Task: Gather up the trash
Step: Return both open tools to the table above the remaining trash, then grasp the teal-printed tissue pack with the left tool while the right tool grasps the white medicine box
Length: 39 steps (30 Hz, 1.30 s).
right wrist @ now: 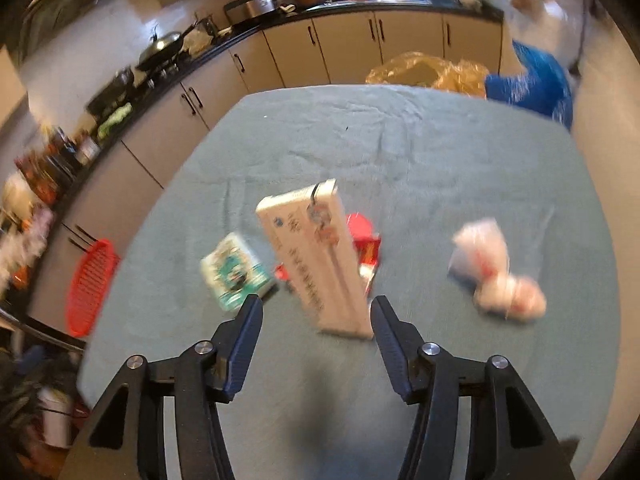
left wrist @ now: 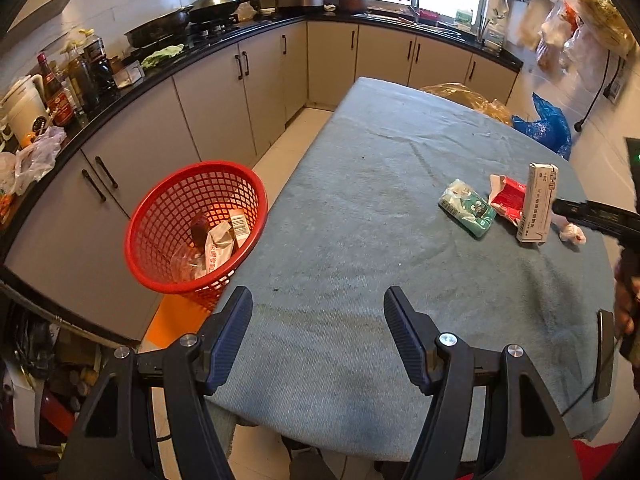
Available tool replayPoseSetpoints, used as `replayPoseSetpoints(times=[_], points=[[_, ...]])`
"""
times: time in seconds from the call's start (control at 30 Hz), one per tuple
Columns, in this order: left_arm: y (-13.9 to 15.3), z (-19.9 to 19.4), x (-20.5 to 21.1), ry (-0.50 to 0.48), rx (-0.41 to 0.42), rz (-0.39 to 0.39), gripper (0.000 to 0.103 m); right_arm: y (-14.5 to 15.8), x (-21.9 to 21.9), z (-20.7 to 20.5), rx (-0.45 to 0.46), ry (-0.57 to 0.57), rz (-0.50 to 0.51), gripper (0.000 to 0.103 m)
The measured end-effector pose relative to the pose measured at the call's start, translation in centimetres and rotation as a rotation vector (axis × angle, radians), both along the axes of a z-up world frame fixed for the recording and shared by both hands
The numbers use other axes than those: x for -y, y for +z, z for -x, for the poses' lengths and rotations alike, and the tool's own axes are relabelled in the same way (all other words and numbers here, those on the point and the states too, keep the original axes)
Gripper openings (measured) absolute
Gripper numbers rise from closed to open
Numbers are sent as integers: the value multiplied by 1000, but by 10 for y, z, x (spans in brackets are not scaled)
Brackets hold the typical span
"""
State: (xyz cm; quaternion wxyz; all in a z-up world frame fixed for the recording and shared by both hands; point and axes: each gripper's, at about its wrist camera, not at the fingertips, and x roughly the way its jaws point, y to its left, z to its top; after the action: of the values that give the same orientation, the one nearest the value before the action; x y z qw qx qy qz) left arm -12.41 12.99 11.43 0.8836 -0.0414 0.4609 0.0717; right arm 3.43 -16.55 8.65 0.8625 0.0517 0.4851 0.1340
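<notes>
A red mesh basket [left wrist: 158,216] stands on the floor left of the table and holds several scraps; it also shows in the right wrist view [right wrist: 90,286]. On the blue-grey cloth lie a white carton box [left wrist: 536,202] [right wrist: 316,256], a green-white packet [left wrist: 466,208] [right wrist: 234,272], a red wrapper [left wrist: 508,196] [right wrist: 362,236] and crumpled white tissue [left wrist: 572,234] [right wrist: 496,272]. My left gripper [left wrist: 318,308] is open and empty over the table's near edge. My right gripper [right wrist: 316,316] is open, with the carton's near end between its fingers; whether it touches them I cannot tell.
The table [left wrist: 360,240] is covered by a cloth. A kitchen counter [left wrist: 224,40] with pans and bottles runs along the left and back. A yellow bag [left wrist: 468,98] and a blue bag [left wrist: 548,126] sit beyond the table's far right edge.
</notes>
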Motion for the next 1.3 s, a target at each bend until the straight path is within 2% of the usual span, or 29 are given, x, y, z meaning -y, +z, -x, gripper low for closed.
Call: replayPoseSetpoints(times=[0.2, 0.27, 0.3, 0.33, 0.57, 0.77, 0.9, 1.07, 1.13, 1.3], points=[[1, 2, 5, -1, 6, 3, 67, -12, -19, -19, 35, 63, 98, 60], [3, -1, 9, -13, 8, 6, 67, -17, -19, -24, 21, 77, 87, 42], [3, -2, 12, -21, 8, 8, 67, -20, -20, -24, 9, 88, 87, 25], [3, -5, 16, -33, 9, 8, 67, -21, -19, -24, 3, 91, 89, 17], [4, -38, 49, -144, 3, 35, 67, -10, 3, -1, 6, 74, -45, 14], [-4, -80, 79, -232, -61, 146, 69, 6, 26, 29, 2, 29, -146, 14], [-19, -116, 102, -250, -109, 194, 69, 3, 39, 50, -26, 7, -144, 14], [-53, -164, 113, -149, -230, 328, 69, -10, 53, 73, -69, -26, -119, 14], [-63, -176, 115, -103, -244, 359, 69, -13, 60, 81, -77, -39, -112, 14], [-80, -204, 131, -24, -262, 318, 69, -17, 65, 94, -91, -45, -106, 14]])
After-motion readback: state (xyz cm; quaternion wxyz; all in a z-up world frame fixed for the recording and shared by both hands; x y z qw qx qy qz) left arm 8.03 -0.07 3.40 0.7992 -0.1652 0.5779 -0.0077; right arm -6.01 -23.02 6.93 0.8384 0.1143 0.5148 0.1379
